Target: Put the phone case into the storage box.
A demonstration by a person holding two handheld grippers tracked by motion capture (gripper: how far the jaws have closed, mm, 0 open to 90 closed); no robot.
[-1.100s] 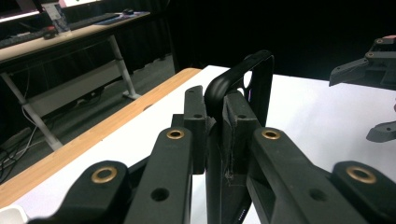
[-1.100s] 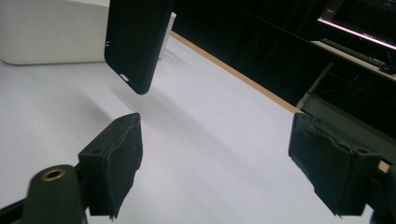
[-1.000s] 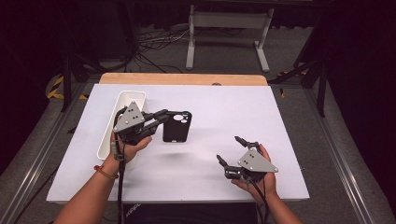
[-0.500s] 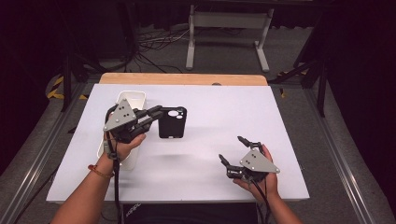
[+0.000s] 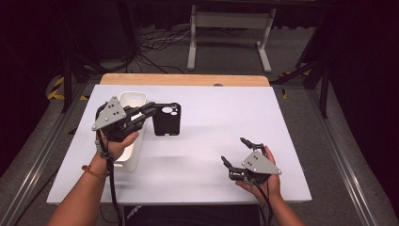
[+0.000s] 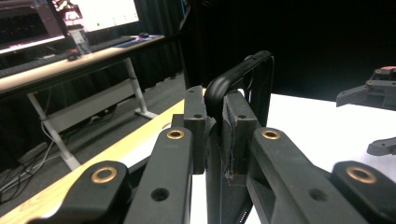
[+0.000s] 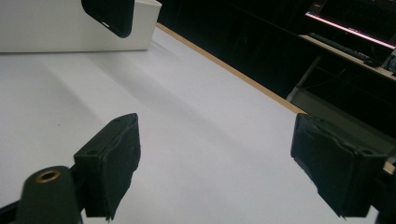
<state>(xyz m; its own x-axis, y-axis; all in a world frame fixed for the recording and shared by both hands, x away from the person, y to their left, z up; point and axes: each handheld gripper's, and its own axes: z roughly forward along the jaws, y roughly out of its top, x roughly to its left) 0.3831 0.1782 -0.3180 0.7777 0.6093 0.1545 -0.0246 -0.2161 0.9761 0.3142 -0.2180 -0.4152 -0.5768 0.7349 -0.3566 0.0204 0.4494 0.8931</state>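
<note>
Two grippers work over the white counter (image 5: 211, 122): the left gripper (image 5: 146, 112) clamps a black phone case (image 5: 166, 119) by its edge, held aloft beside the white bin (image 5: 132, 100) at far left, seemingly not yet placed. The right gripper (image 5: 235, 153) rests wide, empty, near right.

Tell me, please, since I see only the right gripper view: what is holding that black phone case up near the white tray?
Observer: The left gripper is; in its own view its jaws are clamped on an edge of the phone case.
Operator: Thank you. Is the case resting on the table?
Observer: It looks lifted; the high view shows a shadow on the white table below the case, beside the white tray.
Operator: And where does my right gripper sit overall?
Observer: The right gripper is near the table's front edge, jaws wide apart, nothing between them.
</note>
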